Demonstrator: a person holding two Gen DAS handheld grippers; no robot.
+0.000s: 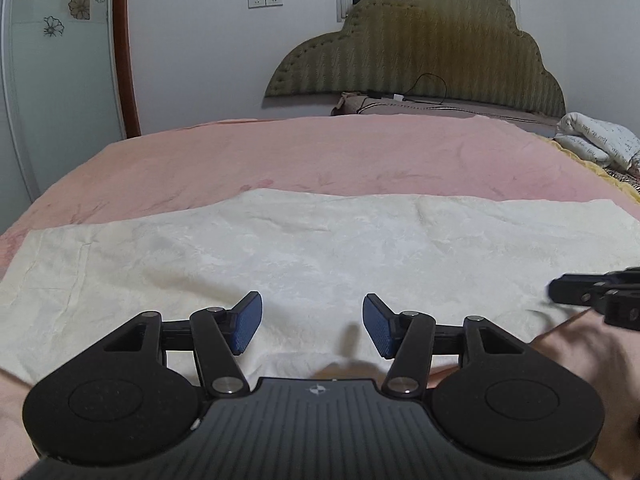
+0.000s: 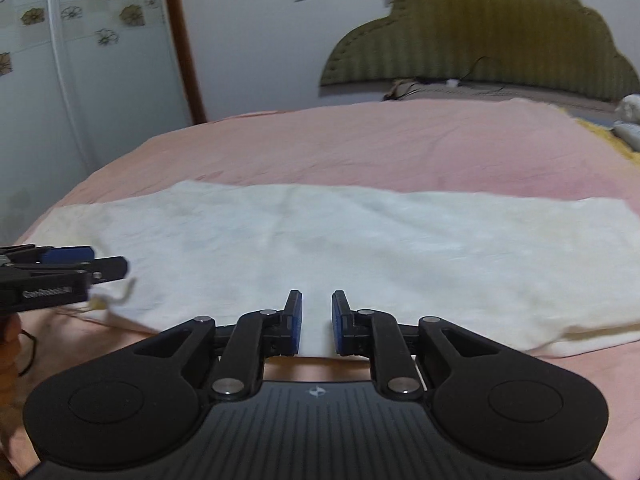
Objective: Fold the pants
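Note:
Cream-white pants (image 1: 320, 248) lie flat across the pink bed, stretched left to right; they also show in the right wrist view (image 2: 360, 240). My left gripper (image 1: 312, 324) is open, its blue pads wide apart, just above the near edge of the pants. My right gripper (image 2: 316, 320) is open with a narrow gap between its pads, over the near edge of the pants with nothing between them. The right gripper shows at the right edge of the left view (image 1: 592, 296); the left gripper shows at the left edge of the right view (image 2: 60, 272).
The pink bedspread (image 1: 320, 152) reaches back to an olive padded headboard (image 1: 420, 56). A cable and pillow (image 1: 400, 104) lie at the head. A folded white quilt (image 1: 600, 144) sits at the far right. A wardrobe with flower decals (image 1: 60, 60) stands left.

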